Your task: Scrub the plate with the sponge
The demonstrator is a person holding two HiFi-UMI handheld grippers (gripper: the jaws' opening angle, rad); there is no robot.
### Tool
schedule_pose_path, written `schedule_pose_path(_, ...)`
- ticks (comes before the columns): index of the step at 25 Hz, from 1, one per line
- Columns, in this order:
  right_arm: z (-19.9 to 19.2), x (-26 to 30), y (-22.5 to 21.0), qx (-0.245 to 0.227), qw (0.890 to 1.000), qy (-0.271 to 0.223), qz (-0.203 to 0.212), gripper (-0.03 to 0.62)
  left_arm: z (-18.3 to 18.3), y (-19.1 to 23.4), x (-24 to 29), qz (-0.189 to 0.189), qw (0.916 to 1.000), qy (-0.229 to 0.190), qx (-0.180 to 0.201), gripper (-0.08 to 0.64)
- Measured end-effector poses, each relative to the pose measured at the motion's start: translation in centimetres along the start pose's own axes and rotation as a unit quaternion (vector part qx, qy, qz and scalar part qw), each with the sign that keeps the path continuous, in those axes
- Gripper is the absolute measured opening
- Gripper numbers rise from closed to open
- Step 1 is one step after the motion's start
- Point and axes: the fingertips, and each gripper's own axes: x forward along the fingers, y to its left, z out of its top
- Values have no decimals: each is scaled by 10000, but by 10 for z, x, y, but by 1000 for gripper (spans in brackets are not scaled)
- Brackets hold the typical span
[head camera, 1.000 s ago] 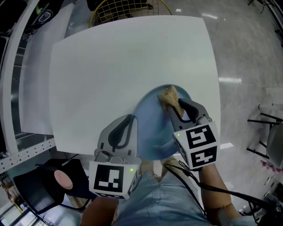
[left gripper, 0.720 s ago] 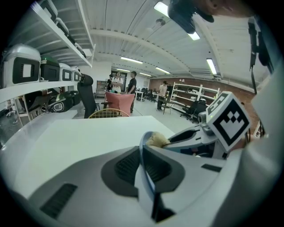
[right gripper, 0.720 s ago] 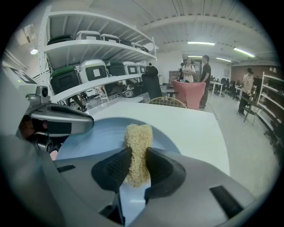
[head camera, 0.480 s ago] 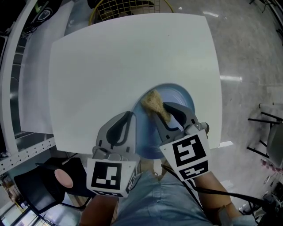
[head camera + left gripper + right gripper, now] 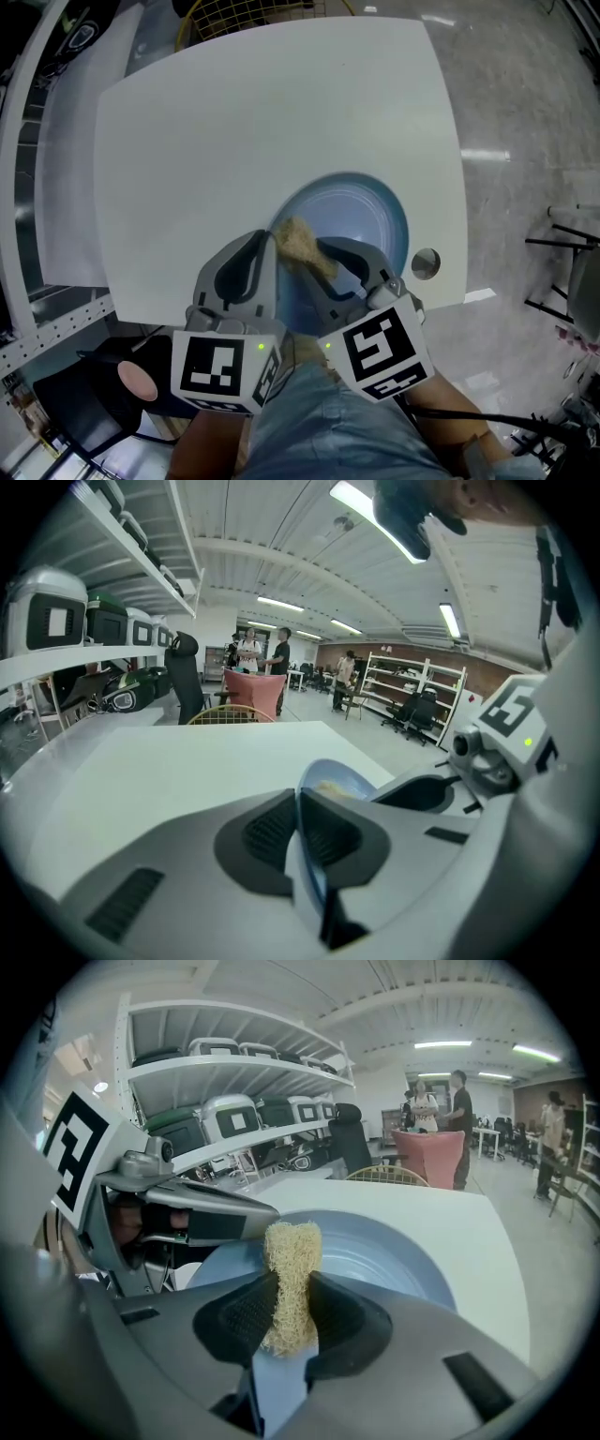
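- Round blue plate seen at the near edge of the white square table, near that table's right side; the plate's near rim is covered by both grippers in the head view
- Left gripper: jaws pressed together on the plate's left rim; in the left gripper view the thin blue rim is seen running edge-on between the two dark pads
- Right gripper: jaws clamped on a tan, coarse fibrous sponge; in the right gripper view the sponge stands upright between the pads, its top sticking out past the jaw tips
- Sponge is laid against the near-left part of the plate's face, just beside the left gripper's jaws
- Small round silver disc noted on the table just right of the plate, close to the table's near right corner, apart from the rim
- Yellow wire basket partly seen beyond the table's far edge
- Plate's raised inner ring is visible, far half uncovered
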Motion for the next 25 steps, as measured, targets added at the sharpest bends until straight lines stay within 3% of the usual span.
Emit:
schedule_pose_path(15, -44, -15, 23, 168, 9993, 136, 314, 107, -4, 1, -4, 126, 9998, 28, 160, 26)
schedule_pose_path(25, -82, -30, 8, 587, 9978, 291, 66, 107, -6, 1, -7, 193, 9992, 118, 331, 26)
